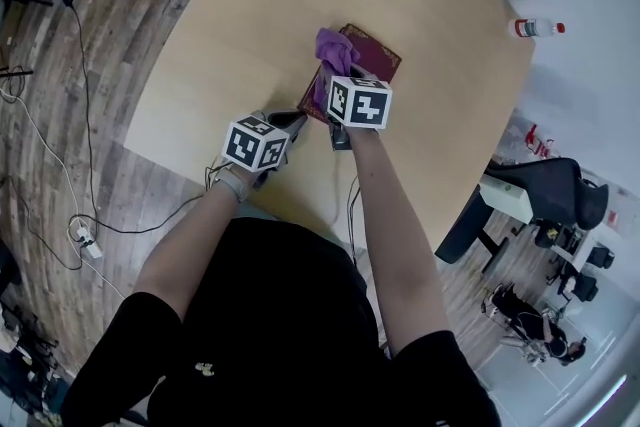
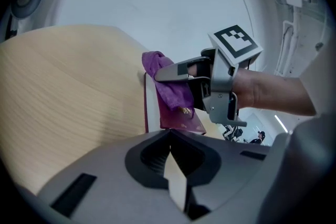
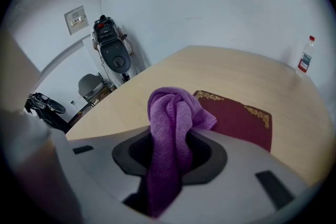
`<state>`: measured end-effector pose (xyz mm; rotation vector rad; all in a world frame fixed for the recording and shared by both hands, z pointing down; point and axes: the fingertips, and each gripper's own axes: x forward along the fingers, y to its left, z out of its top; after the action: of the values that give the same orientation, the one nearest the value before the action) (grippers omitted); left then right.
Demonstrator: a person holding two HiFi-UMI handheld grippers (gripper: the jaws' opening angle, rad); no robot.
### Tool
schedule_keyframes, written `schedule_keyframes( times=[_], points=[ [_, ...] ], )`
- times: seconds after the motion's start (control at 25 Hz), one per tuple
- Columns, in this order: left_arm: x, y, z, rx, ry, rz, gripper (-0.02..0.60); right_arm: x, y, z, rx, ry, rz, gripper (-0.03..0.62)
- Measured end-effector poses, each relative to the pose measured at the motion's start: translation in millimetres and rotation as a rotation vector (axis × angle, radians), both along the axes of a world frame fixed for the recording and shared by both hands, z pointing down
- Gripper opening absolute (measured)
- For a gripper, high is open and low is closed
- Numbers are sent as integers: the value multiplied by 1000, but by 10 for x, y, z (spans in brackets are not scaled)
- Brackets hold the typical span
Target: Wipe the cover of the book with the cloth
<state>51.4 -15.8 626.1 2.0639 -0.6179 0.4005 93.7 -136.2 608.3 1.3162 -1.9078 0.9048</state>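
A dark red book (image 1: 378,53) with gold corner trim lies on the round wooden table (image 1: 250,5). A bunched purple cloth (image 1: 333,50) rests on the book's near-left part, and my right gripper (image 1: 337,80) is shut on it. In the right gripper view the cloth (image 3: 170,123) fills the jaws, with the book (image 3: 239,123) just beyond. My left gripper (image 1: 296,120) sits at the book's near corner. In the left gripper view the book (image 2: 185,122) runs into the jaws (image 2: 170,144), which look shut on its corner; the cloth (image 2: 169,86) hangs from the right gripper (image 2: 170,73).
A plastic bottle (image 1: 535,27) with a red label stands at the table's far right edge; it also shows in the right gripper view (image 3: 305,55). Black office chairs (image 1: 545,195) stand to the right of the table. Cables (image 1: 80,235) lie on the wooden floor at left.
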Motion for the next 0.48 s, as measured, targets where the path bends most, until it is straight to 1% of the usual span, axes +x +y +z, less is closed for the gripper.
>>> schedule_keyframes(
  times=[0.16,0.48],
  points=[
    [1,-20,15,0,1,5,18,-82,191,8,-3,1,-29,135],
    [7,-21,15,-13,19,-17,18,-221,637,25,-22,-7,-110,135]
  ],
)
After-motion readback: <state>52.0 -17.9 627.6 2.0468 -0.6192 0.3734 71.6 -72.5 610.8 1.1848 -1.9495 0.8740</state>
